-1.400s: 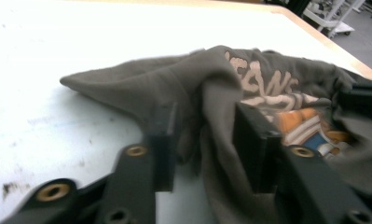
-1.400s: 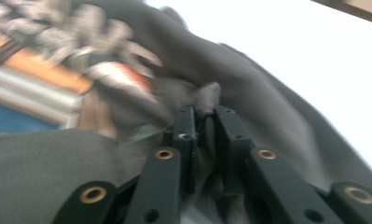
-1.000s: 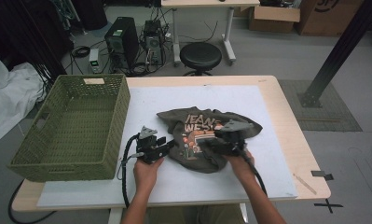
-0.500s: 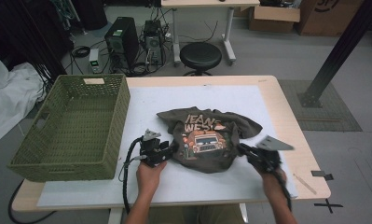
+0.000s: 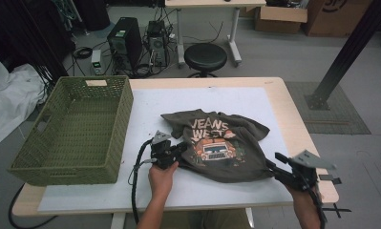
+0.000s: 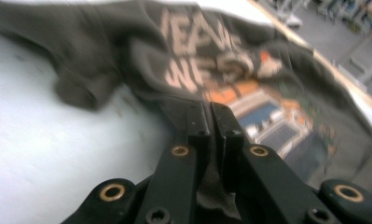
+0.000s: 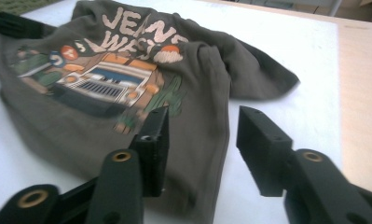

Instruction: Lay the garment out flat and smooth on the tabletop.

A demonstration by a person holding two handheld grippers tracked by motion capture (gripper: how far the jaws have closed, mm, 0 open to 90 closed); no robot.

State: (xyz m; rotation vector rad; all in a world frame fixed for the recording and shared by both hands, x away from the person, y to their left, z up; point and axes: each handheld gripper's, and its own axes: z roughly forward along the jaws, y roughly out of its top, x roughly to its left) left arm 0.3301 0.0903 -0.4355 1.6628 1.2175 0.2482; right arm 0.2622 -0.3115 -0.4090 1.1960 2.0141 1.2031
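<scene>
Left gripper (image 6: 210, 122) fingers: pressed together on a fold of the T-shirt's (image 5: 221, 145) left edge; dark cloth is pinched between the two black fingers in the left gripper view. They have just closed.

Right gripper (image 7: 203, 140) fingers: set partly apart, having just opened further; nothing is clamped between them. In the right gripper view the T-shirt's cloth lies below and beyond the fingers, not pressed by them.

Left gripper, place: at the T-shirt's left edge, touching it, in the high view (image 5: 165, 151); a black cable trails from it toward the near edge of the tabletop (image 5: 255, 90).

Right gripper, place: just off the T-shirt's lower right corner in the high view (image 5: 283, 167), near the right edge of the tabletop, with a grey three-cornered plate on top.

T-shirt: dark olive-brown, lying crumpled and print-side up near the middle of the white mat (image 5: 154, 109). The print reads "JEANS WEST" over a picture of a vehicle's front, with orange and green details.

White mat: spread under the T-shirt and covering most of the wooden tabletop.

Green wicker basket (image 5: 35, 162): well to the left of the T-shirt, on the left part of the tabletop, apart from the cloth.

Black stool (image 5: 206, 55): on the floor beyond the T-shirt, past the far edge of the tabletop.
</scene>
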